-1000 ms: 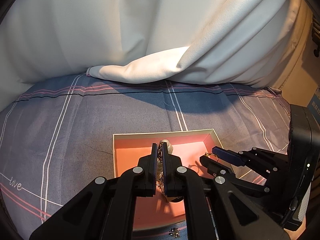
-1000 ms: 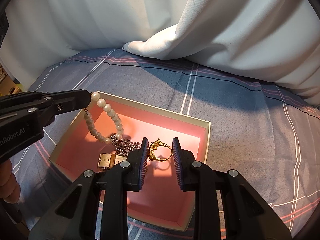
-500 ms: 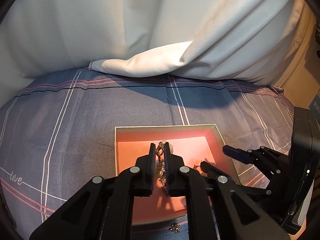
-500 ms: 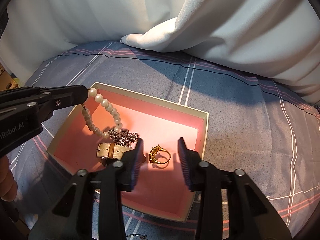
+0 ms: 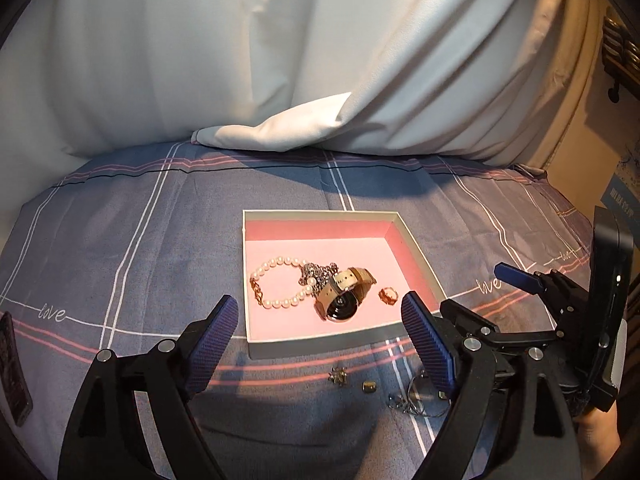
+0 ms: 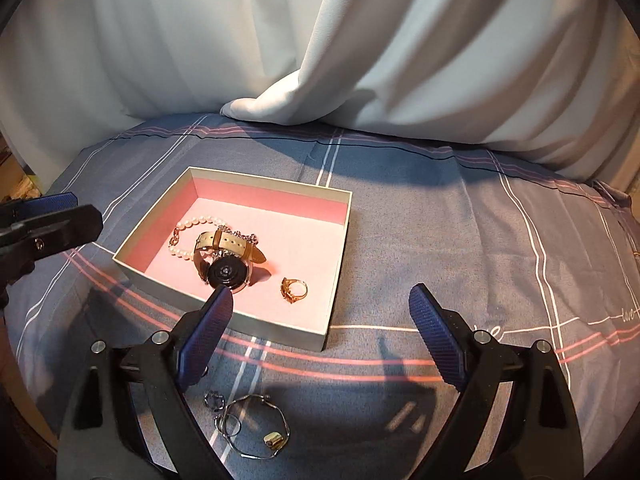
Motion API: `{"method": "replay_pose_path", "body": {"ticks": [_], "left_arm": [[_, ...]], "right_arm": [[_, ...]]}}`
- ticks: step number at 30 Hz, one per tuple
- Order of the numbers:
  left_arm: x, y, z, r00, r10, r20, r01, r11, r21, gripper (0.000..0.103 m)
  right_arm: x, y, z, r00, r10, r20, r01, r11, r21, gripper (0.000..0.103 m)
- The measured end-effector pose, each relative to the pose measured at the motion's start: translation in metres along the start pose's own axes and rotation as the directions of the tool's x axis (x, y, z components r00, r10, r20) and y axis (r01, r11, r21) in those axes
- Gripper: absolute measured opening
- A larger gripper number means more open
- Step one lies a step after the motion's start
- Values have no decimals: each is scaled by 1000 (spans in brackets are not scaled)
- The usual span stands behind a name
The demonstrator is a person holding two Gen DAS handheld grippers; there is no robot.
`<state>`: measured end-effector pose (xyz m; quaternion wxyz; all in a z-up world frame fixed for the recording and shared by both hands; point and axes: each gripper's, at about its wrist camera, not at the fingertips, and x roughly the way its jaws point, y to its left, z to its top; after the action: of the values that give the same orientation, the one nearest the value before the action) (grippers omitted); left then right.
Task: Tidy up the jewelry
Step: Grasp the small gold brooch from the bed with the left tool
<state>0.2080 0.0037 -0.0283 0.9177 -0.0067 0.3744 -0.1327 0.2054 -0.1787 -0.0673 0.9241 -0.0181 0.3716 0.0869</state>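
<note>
1. Right up front, both grippers are spread wide with nothing between the jaws. The left gripper (image 5: 320, 322) has just been opening further, and the right gripper (image 6: 322, 320) has opened up within the last second too, and both are holding nothing.
2. On the bedsheet (image 6: 440, 240) just in front of the box there's loose stuff still outside it: a thin silver bangle (image 6: 256, 426) with a small gold clasp, a little ring (image 6: 213, 399) beside it, and in the left view a tiny star-shaped stud (image 5: 337, 376) and a small gold bead (image 5: 369, 387).
3. Next out is the open box (image 6: 280, 326) with the pink lining, sitting flat on the sheet.
4. Inside it: a gold ring (image 6: 294, 290) lying on its own near the right side, a watch (image 6: 226, 272) with a tan strap lying dial-down, a silver chain (image 5: 316, 274) bunched under the strap, and a pearl bracelet (image 5: 280, 282) touching that pile on the left.
5. Way at the back, a white curtain (image 5: 280, 60) drapes down onto the sheet.
</note>
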Motion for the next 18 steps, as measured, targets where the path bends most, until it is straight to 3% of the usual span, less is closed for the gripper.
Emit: {"method": "replay_pose_path", "body": {"ticks": [7,14,18], "left_arm": [[33,-8,-51,992,2,-130,2,1000,28,80],[57,-7,-60,987,33,-157,-24,998,61,62],[60,-8,-59,988,31,-154,-21,997,70,58]], "right_arm": [[4,1,-47,996,52,-66,-50,998,42,89],[9,5,-79,989,88,-119,-81,995,64,89],[9,4,-79,990,90,-112,-82,994,70,89]]}}
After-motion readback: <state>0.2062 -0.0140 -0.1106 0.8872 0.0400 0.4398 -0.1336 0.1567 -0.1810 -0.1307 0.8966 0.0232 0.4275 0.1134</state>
